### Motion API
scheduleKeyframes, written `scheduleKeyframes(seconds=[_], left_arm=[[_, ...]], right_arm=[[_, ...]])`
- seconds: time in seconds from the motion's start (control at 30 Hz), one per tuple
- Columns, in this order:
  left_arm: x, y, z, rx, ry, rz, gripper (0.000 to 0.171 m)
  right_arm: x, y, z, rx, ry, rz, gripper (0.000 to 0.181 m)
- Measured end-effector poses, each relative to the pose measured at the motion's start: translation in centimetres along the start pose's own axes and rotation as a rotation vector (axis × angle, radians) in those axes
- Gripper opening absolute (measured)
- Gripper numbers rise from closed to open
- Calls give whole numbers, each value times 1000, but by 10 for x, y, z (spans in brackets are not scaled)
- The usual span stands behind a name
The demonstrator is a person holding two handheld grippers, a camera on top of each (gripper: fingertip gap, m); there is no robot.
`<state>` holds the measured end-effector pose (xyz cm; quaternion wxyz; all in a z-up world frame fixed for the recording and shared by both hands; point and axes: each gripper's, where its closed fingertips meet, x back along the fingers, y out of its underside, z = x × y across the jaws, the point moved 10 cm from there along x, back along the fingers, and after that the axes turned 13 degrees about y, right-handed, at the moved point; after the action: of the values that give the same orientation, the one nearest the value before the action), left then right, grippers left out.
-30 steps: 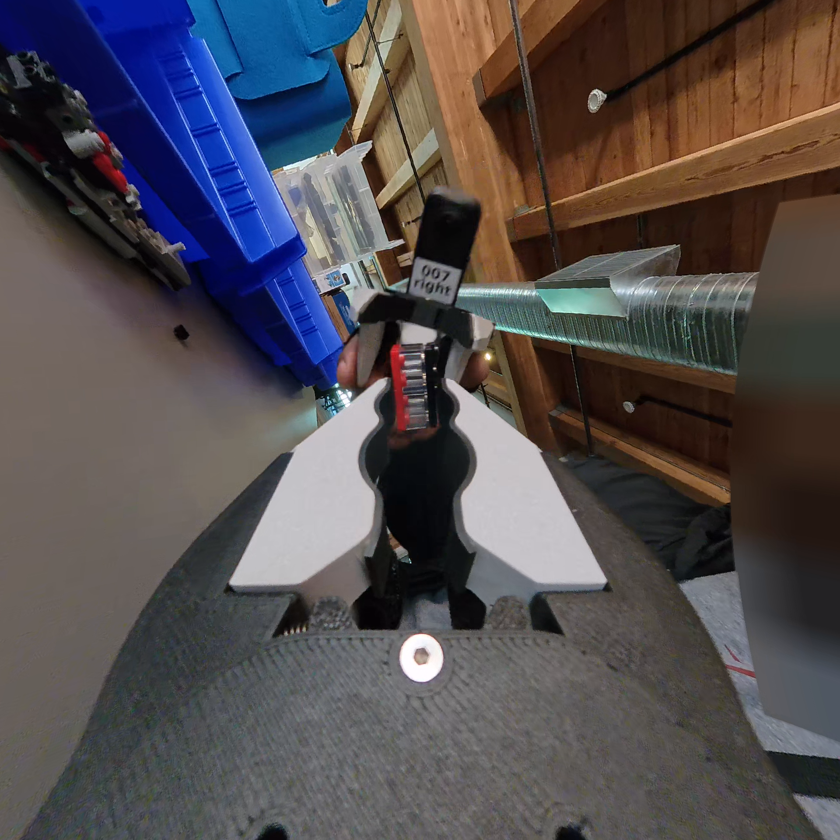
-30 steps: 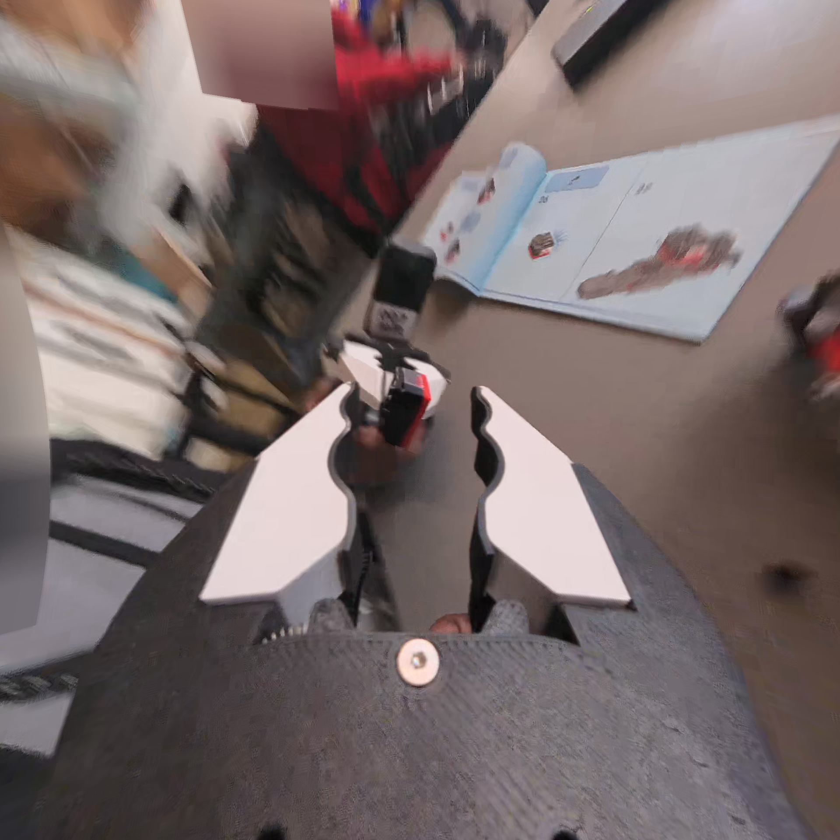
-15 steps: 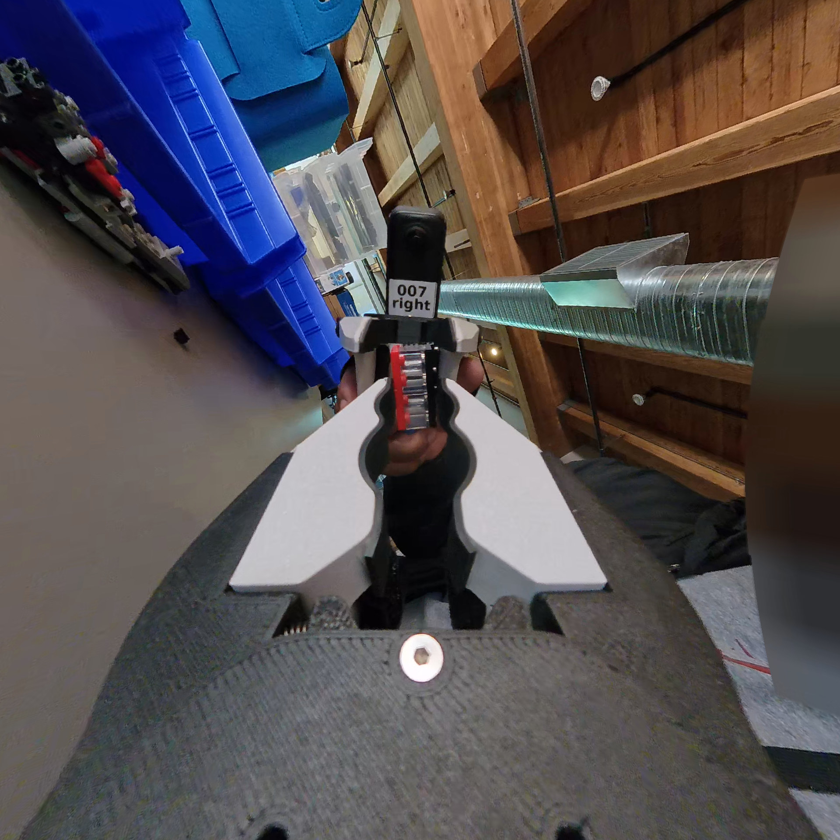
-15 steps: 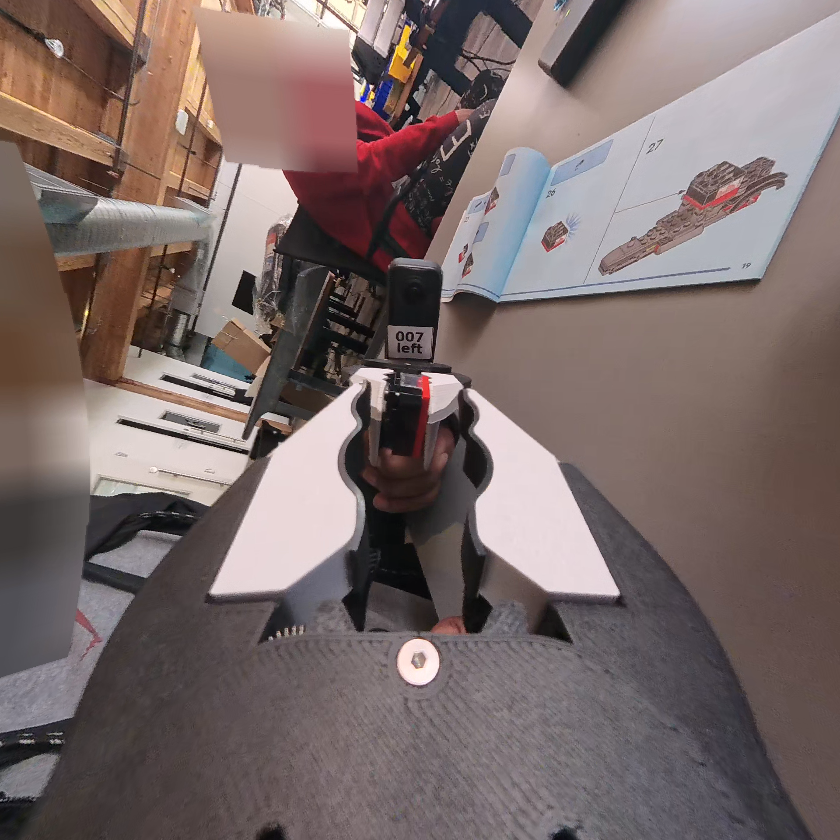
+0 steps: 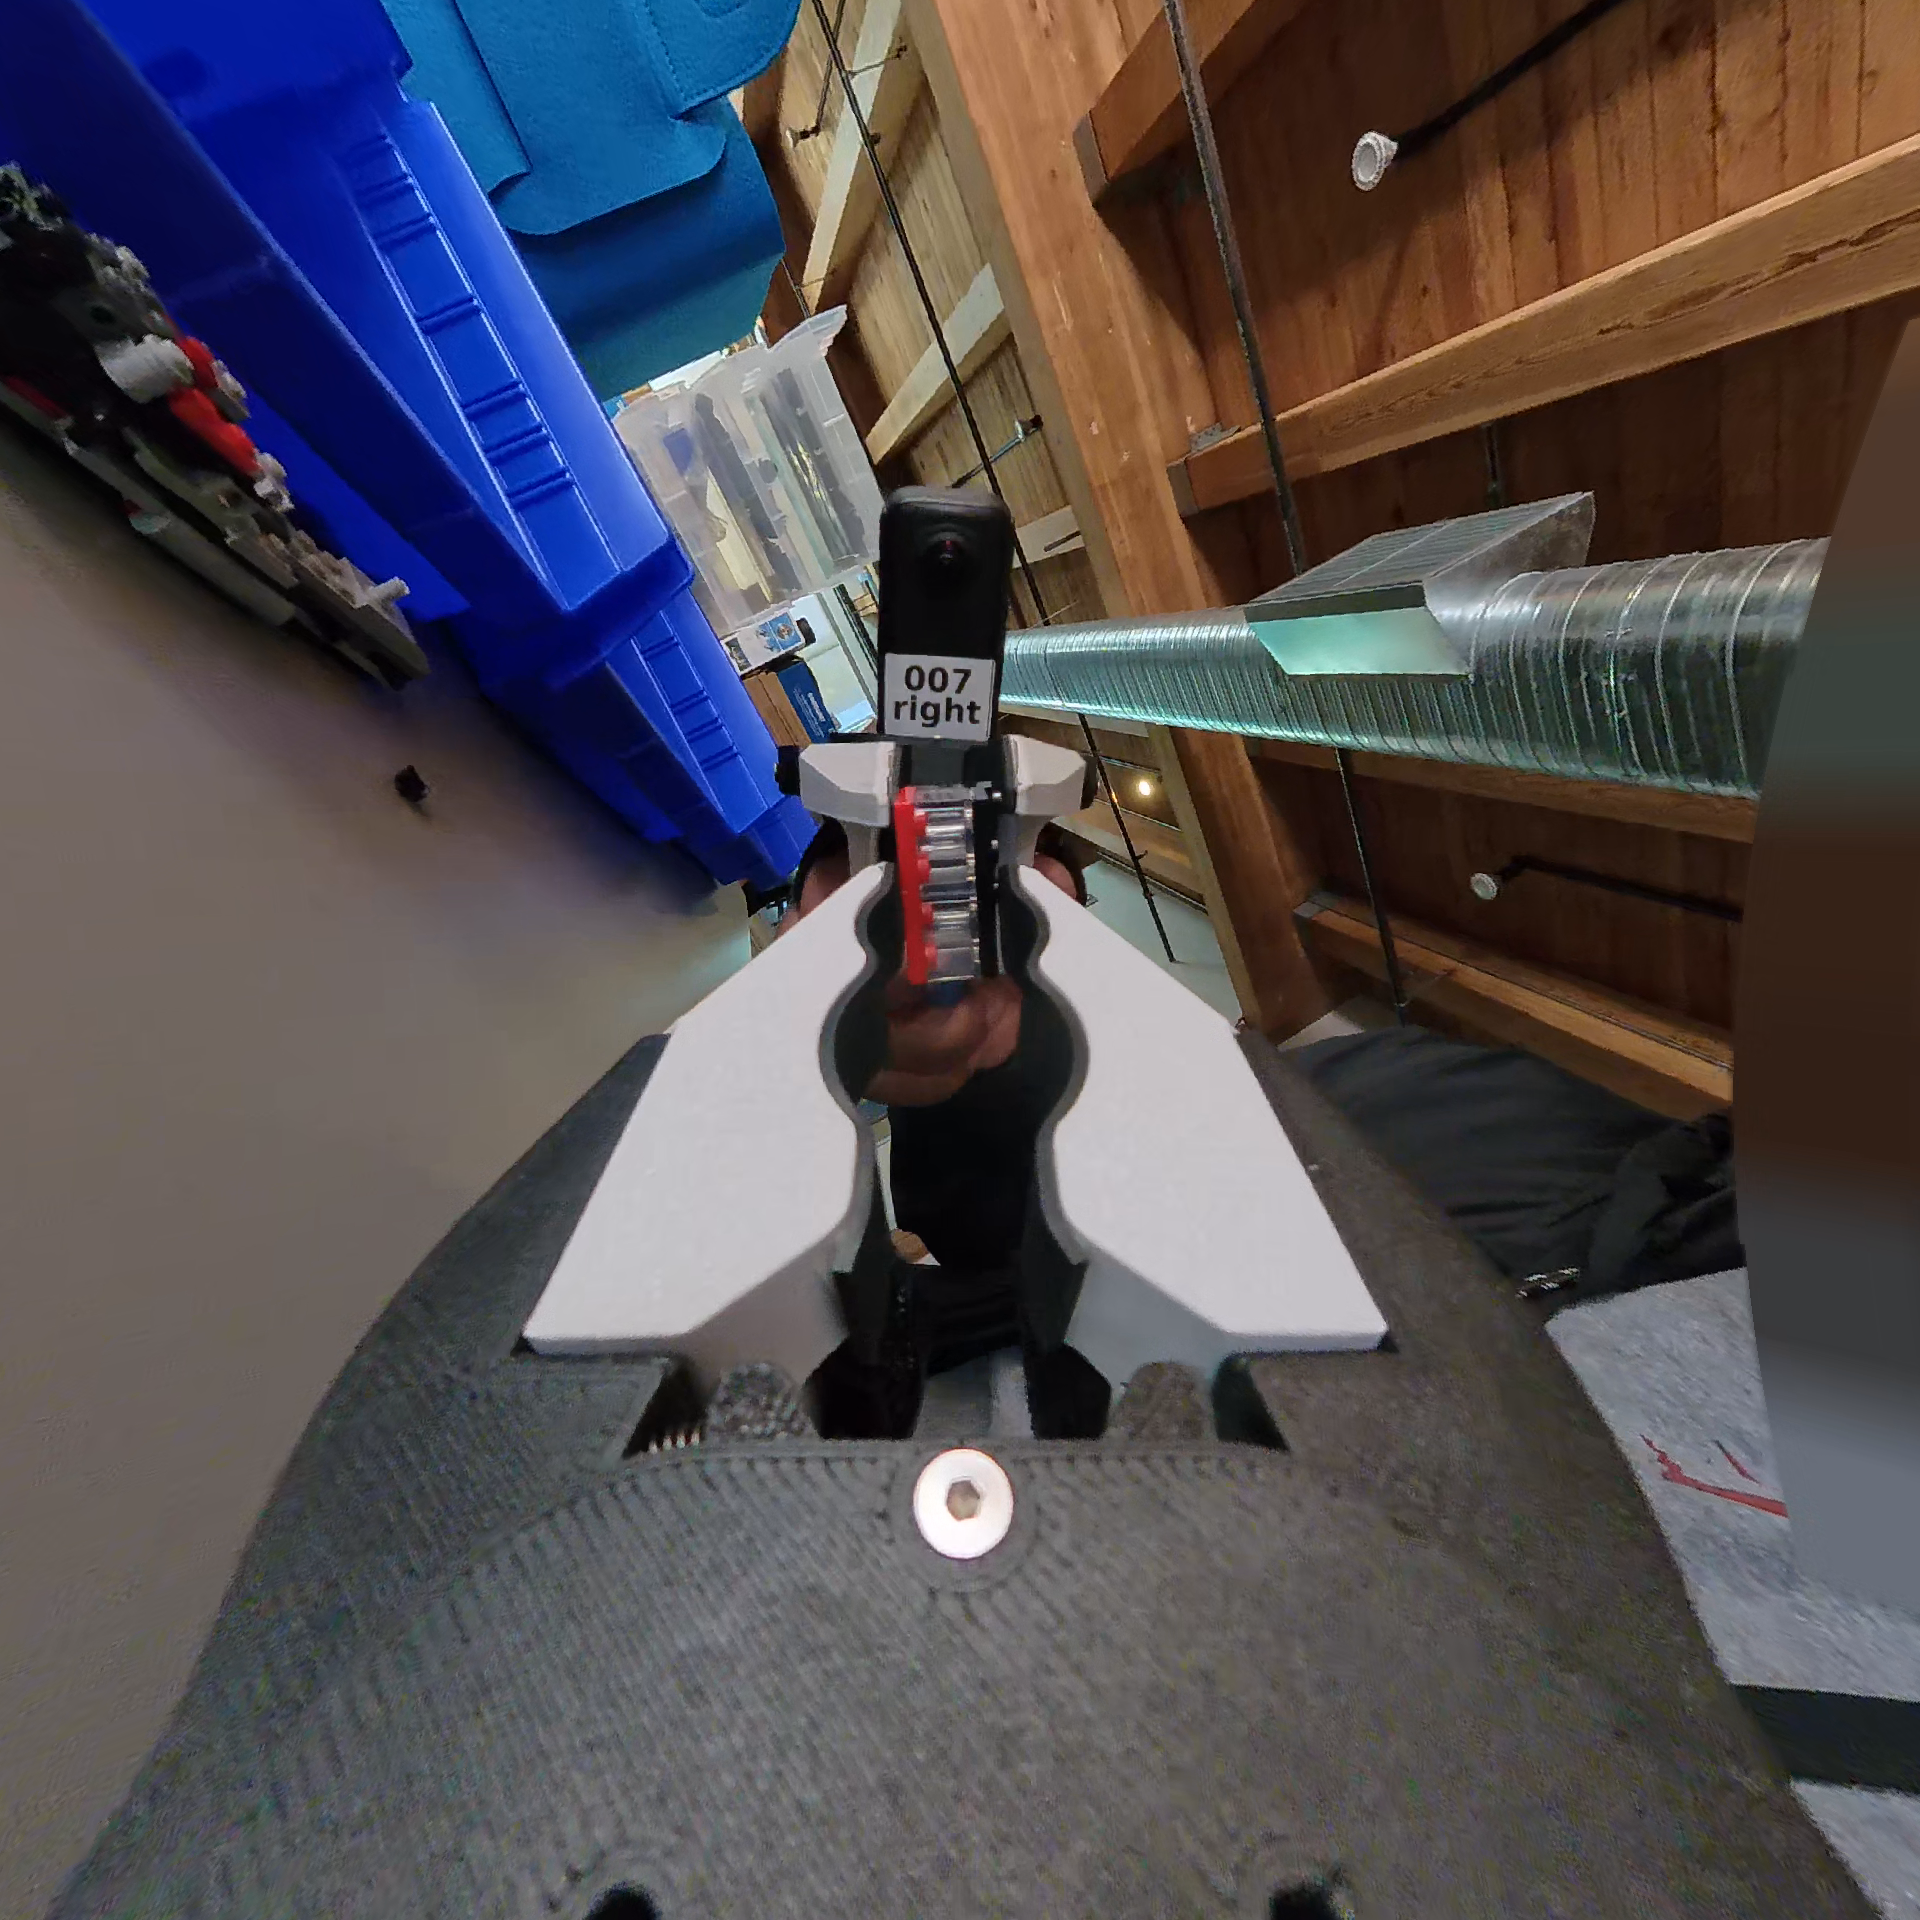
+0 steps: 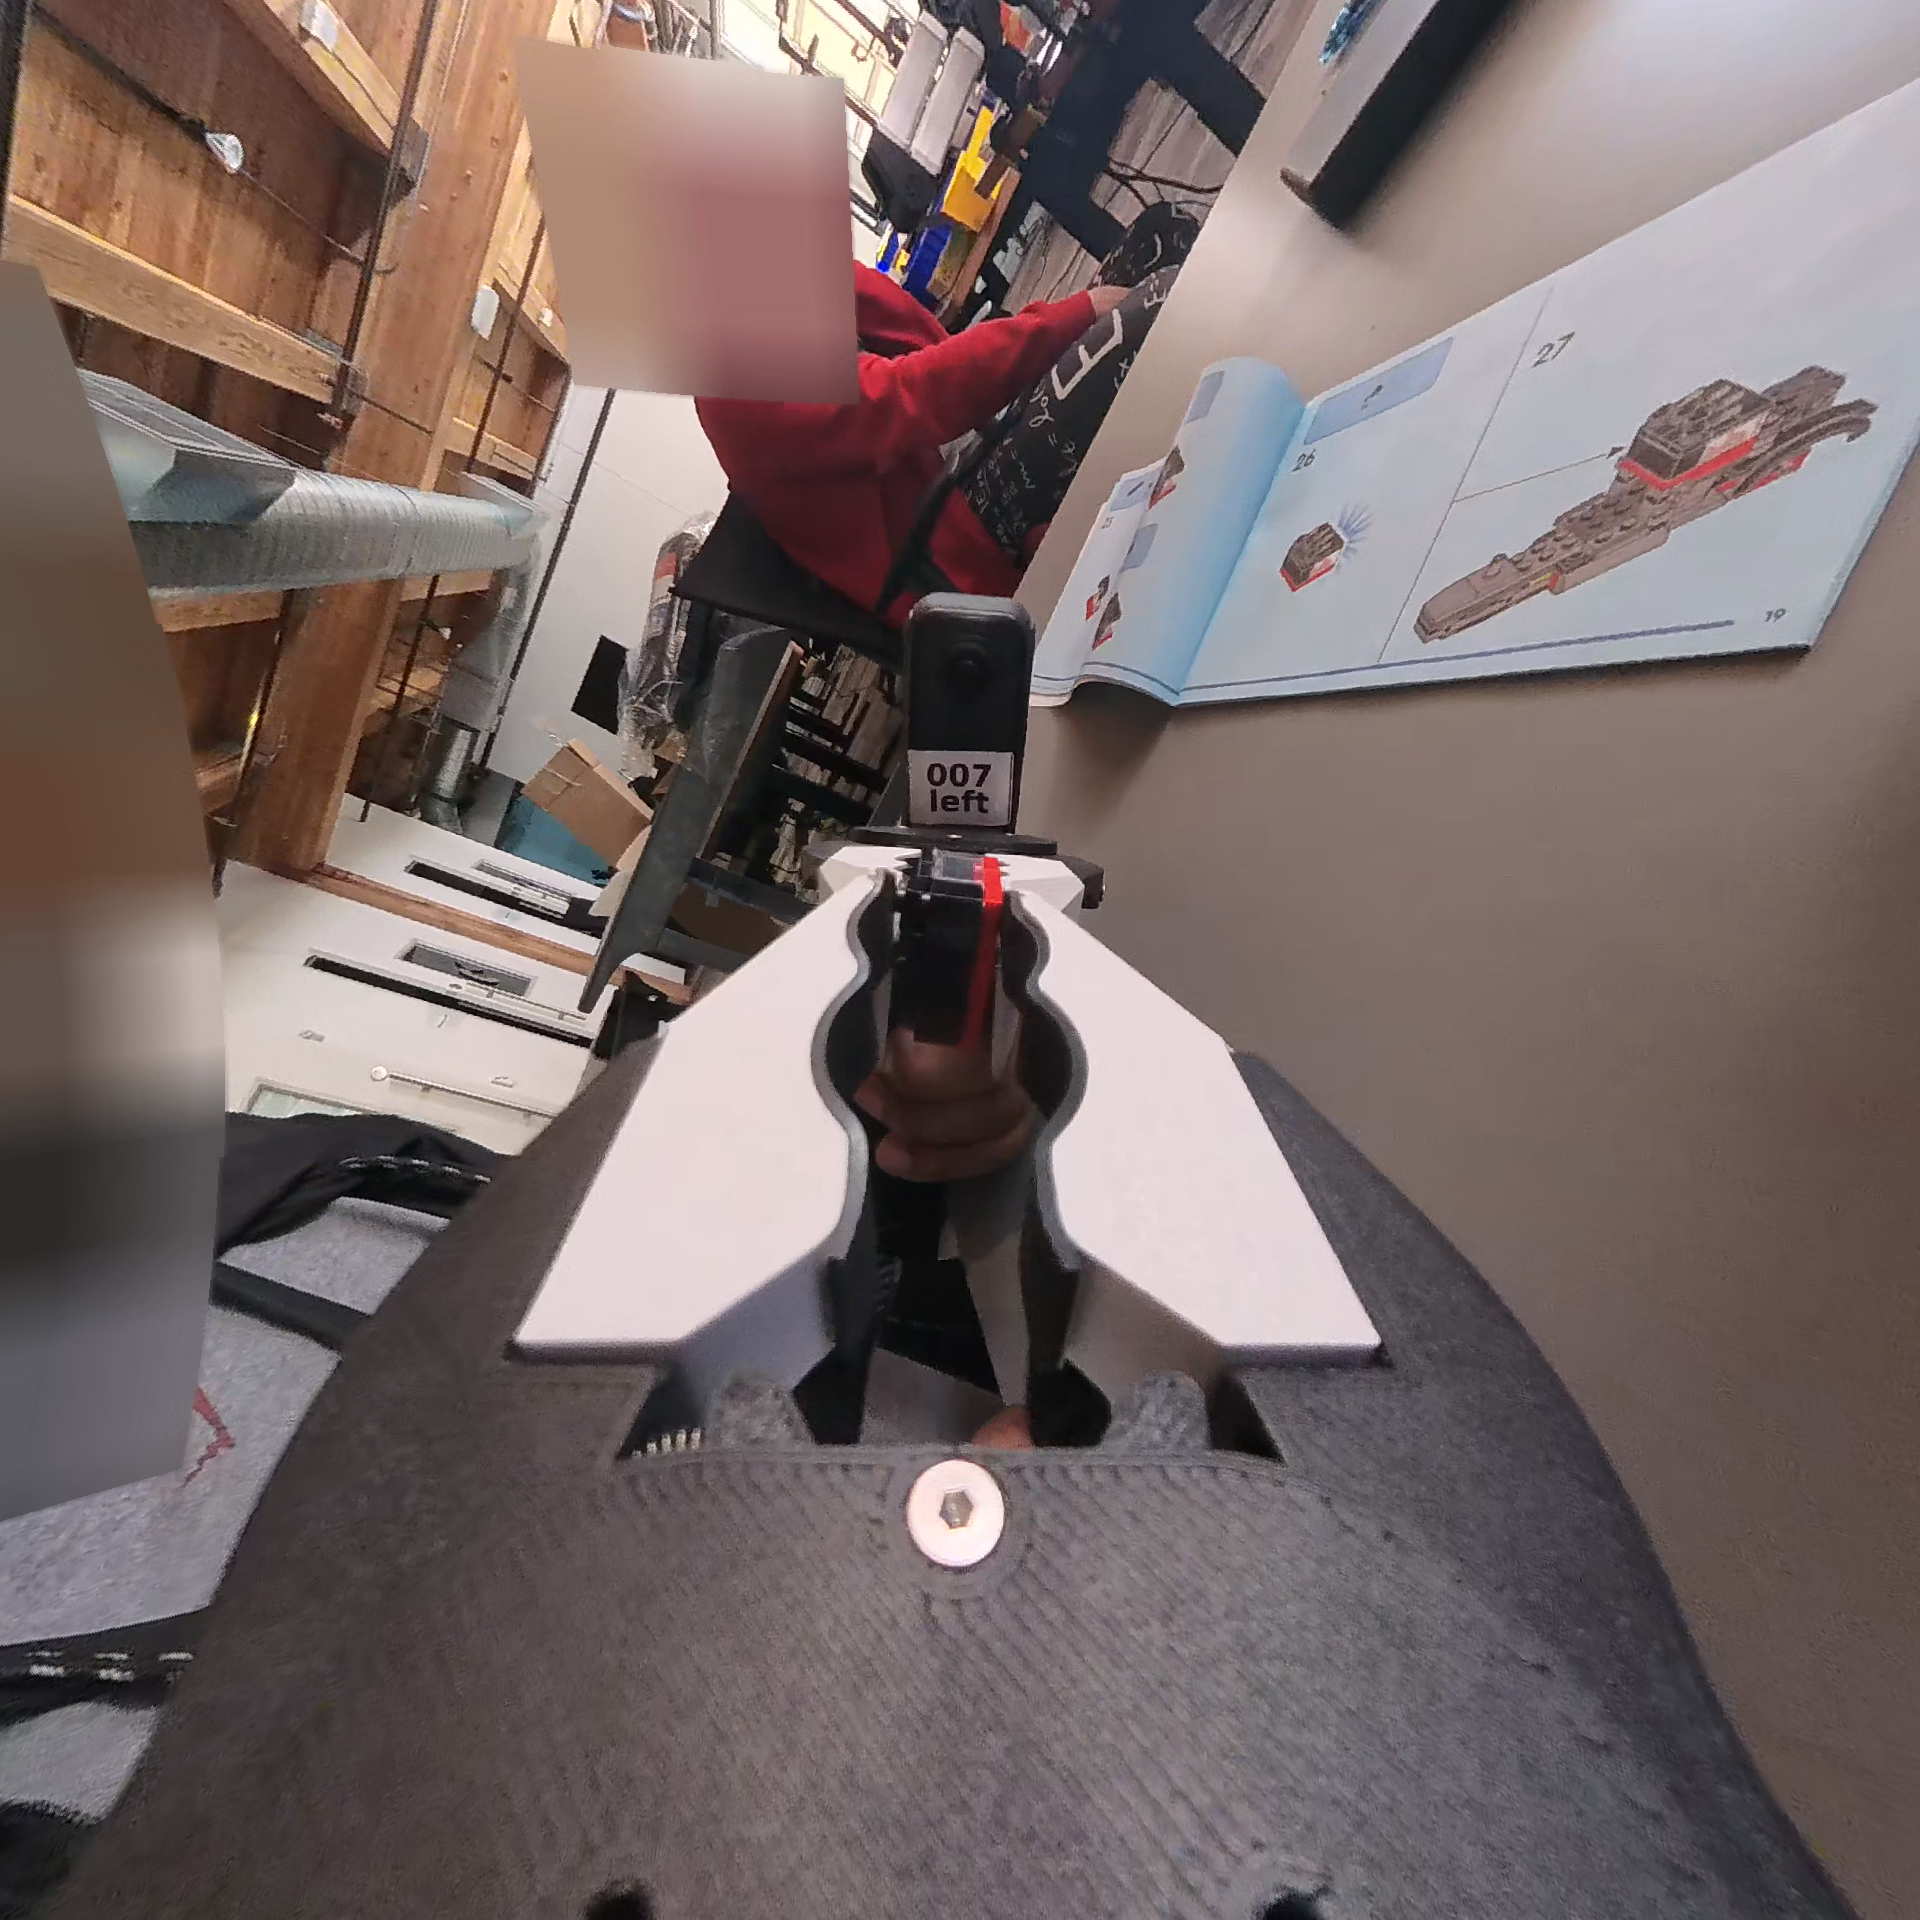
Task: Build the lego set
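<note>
A small lego sub-assembly (image 5: pixel 930 894) made of a red plate, clear round studs and a black brick is held in the air above the table edge. My left gripper (image 5: pixel 945 894) is shut on it at its fingertips. My right gripper (image 6: pixel 945 920) faces the left one head-on, and its fingers are closed around the same piece (image 6: pixel 940 966), seen there as black with a red edge. The right gripper's white fingers (image 5: pixel 842 779) show just behind the piece in the left wrist view. A hand is visible behind each gripper.
A partly built lego model (image 5: pixel 156 416) lies on the grey table (image 5: pixel 208 1039) beside blue bins (image 5: pixel 436 364), with a small black piece (image 5: pixel 412 779) nearby. An open instruction booklet (image 6: pixel 1455 520) lies on the table. A person in red (image 6: pixel 883 468) sits beyond. Both grippers' tips are close together, under 4 cm apart.
My right gripper swung round to face the left one, moved in and closed its fingers on the sub-assembly. My left gripper kept its hold and barely moved.
</note>
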<state>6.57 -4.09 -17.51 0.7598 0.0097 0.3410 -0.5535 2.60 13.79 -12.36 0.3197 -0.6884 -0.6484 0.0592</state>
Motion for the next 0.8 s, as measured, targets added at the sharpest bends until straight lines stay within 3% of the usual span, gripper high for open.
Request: scheduleKeyframes(seconds=[0.57, 0.8], left_arm=[[-1, -1, 5, -46, 44, -8, 17], [-2, -1, 6, -65, 48, -15, 17]], right_arm=[[2, 3, -8, 73, -8, 63, 20], [4, 3, -15, 185, 21, 66, 21]])
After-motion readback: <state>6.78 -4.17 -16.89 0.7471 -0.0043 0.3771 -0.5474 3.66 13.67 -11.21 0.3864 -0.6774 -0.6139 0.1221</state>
